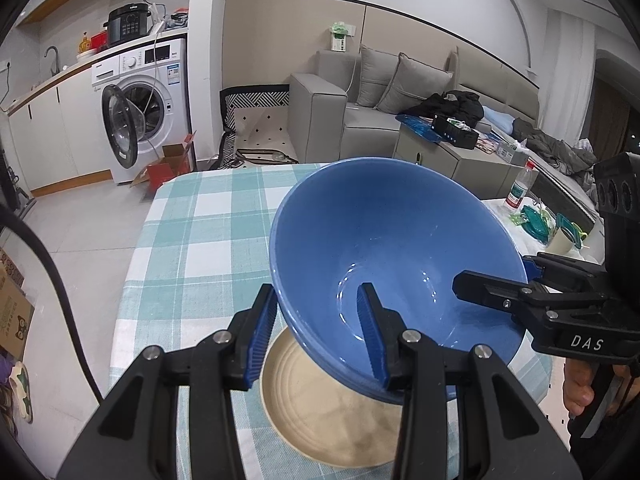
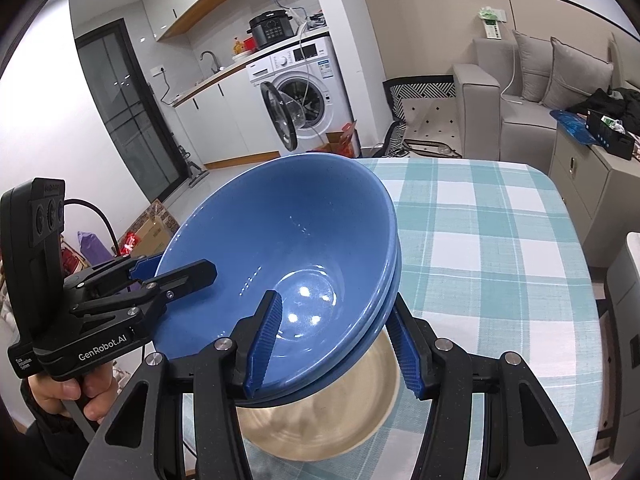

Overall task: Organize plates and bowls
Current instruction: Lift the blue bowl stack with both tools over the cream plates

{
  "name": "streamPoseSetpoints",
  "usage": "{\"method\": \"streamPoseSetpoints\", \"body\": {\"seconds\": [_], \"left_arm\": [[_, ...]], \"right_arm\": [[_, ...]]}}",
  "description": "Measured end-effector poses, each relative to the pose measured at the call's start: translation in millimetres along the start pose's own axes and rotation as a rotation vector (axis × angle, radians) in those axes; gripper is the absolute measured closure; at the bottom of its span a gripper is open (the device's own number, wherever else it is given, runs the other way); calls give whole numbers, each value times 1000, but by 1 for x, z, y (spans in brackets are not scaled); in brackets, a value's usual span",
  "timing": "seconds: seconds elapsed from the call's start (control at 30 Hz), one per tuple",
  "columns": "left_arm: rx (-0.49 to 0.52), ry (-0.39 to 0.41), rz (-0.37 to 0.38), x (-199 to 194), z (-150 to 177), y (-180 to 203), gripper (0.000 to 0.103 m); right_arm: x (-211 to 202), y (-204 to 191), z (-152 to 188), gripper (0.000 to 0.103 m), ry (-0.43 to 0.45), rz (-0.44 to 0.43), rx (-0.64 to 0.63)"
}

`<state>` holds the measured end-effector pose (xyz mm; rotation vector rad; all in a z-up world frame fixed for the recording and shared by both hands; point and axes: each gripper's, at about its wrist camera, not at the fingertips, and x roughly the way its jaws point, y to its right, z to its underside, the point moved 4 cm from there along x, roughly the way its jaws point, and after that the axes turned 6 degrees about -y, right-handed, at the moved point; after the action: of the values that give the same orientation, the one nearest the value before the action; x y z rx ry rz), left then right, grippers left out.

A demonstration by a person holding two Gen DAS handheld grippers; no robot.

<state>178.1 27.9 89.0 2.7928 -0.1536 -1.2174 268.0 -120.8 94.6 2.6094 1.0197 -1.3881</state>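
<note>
Currently blue bowls (image 1: 396,256), apparently two nested, are held tilted above beige plate (image 1: 332,412) near table's (image 1: 200,224) front edge. Rim is clamped by left gripper (image 1: 320,336) & right gripper (image 2: 332,344). Risk: uneven lift, inner bowl slips.

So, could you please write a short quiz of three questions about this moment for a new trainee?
1. True or false: the stacked glossy blue ceramic bowls are gripped by both the left gripper and the right gripper.
2. What lies on the teal-and-white checked tablecloth under the bowls?
A. a round beige ceramic plate
B. a steel pot
C. a wooden tray
3. Fill in: each gripper has one finger inside the bowl and one ____ its wall.

Key:
1. True; each clamps the rim at opposite sides.
2. A
3. outside
</note>
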Motion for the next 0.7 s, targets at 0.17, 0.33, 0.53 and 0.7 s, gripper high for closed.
{"method": "streamPoseSetpoints", "body": {"seconds": [0.17,0.33,0.53,0.7], "left_arm": [[-17,-8,-6,0,11,-6,63],[-26,-21,-11,6,19,-10,63],[-33,-43,-8,15,28,-14,63],[-45,-64,0,25,34,-18,63]], "right_arm": [[7,-7,7,48,-19,-7,-11],[18,-10,14,48,-41,-10,-12],[32,-7,23,48,-68,-9,-3],[46,-3,29,48,-97,-6,9]]}}
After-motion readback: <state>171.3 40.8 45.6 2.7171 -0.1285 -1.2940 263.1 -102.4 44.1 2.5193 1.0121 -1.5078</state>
